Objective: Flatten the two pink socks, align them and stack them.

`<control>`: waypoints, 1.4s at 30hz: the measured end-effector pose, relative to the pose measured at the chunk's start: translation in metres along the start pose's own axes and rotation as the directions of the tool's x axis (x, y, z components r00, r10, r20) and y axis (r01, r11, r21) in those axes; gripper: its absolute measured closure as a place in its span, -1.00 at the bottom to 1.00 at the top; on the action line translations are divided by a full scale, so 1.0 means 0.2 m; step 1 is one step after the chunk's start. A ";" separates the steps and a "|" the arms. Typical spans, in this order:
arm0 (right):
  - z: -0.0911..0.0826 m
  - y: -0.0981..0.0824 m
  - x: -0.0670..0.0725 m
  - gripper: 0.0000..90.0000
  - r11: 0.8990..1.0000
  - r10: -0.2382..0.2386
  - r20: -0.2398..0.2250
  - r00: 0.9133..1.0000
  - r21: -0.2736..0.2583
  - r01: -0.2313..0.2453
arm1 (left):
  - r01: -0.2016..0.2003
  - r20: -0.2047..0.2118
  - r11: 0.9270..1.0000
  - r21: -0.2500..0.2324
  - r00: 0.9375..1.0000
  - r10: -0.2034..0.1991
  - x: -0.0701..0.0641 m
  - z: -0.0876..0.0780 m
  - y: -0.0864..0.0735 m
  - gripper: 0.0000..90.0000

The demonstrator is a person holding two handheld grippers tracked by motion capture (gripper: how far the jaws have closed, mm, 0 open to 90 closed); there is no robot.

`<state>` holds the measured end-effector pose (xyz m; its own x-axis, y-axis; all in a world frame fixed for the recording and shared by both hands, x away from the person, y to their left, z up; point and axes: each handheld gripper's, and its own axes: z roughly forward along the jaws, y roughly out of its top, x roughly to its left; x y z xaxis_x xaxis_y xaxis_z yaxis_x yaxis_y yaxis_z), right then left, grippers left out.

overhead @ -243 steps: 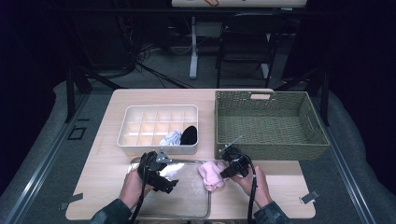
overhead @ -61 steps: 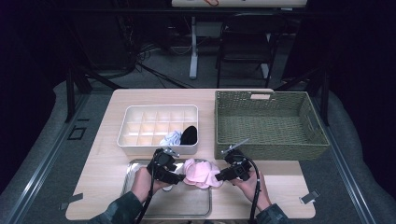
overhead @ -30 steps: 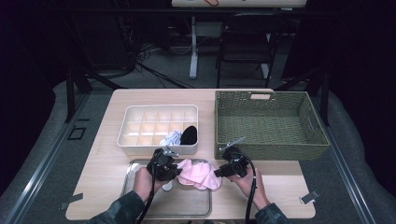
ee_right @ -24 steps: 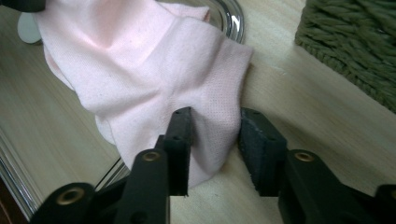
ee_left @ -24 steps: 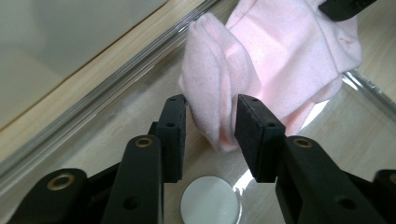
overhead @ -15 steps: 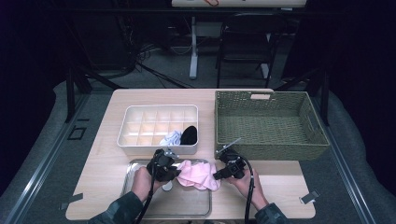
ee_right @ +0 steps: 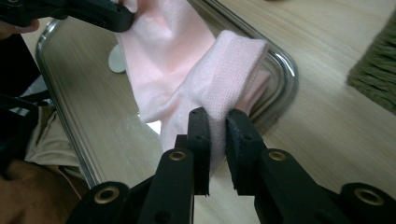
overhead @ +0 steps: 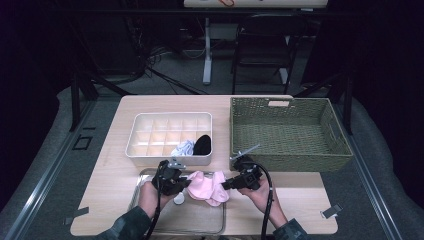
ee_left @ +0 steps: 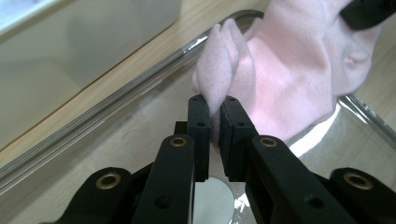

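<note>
Pink sock (overhead: 207,186) hangs stretched between the two grippers, above the metal tray (overhead: 200,227) at the near edge of the wooden table (overhead: 120,180). The left gripper (overhead: 176,182) has been closing its jaws and now pinches one end of the sock; in the left gripper view the fabric (ee_left: 280,70) is pressed between both black pads. The right gripper (overhead: 231,182) clamps the other end, a folded edge (ee_right: 219,88) squeezed tight in its narrow jaws. A small round white disc (ee_right: 116,59) lies on the tray under the sock. Behind the tray stands a white divided organizer box (overhead: 165,134) with a black sock (overhead: 202,145) and a white sock (overhead: 183,148) in its compartments. A green woven basket (overhead: 287,132) stands to its right.
</note>
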<state>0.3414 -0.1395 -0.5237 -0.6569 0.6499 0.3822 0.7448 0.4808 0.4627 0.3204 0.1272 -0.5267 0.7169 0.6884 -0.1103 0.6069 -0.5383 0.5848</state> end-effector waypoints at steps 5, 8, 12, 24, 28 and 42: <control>0.05 0.01 -0.02 0.79 0.999 0.043 -0.045 0.998 -0.022 -0.044 | 0.037 0.001 0.999 0.002 0.999 -0.037 0.03 0.00 -0.02 0.86; 0.08 0.02 -0.02 0.79 0.999 0.046 -0.053 0.998 -0.017 -0.047 | 0.039 0.000 0.999 0.029 0.999 -0.039 0.04 0.02 -0.03 0.85; 0.15 0.01 -0.01 0.79 0.999 0.035 -0.020 0.999 0.037 -0.034 | 0.045 0.002 0.998 0.048 0.999 -0.045 0.05 0.04 -0.05 0.84; 0.14 -0.02 -0.01 0.80 0.997 0.003 0.103 0.995 0.070 -0.010 | 0.027 0.016 0.996 0.089 0.999 -0.028 0.04 0.06 -0.06 0.87; 0.14 -0.02 0.01 0.79 0.997 -0.009 0.124 0.992 0.073 0.000 | 0.047 0.012 0.994 0.102 0.999 -0.048 0.06 0.05 -0.08 0.86; 0.14 -0.04 -0.01 0.56 0.995 -0.032 0.120 0.992 0.099 0.020 | 0.075 0.024 0.992 0.098 0.997 -0.077 0.13 0.06 -0.01 0.12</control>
<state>0.3394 -0.1276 -0.5507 -0.6617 0.7000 0.2686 0.7393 0.5497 0.3889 0.3414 0.1396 -0.5402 0.6759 0.7160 -0.1748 0.6894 -0.5302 0.4935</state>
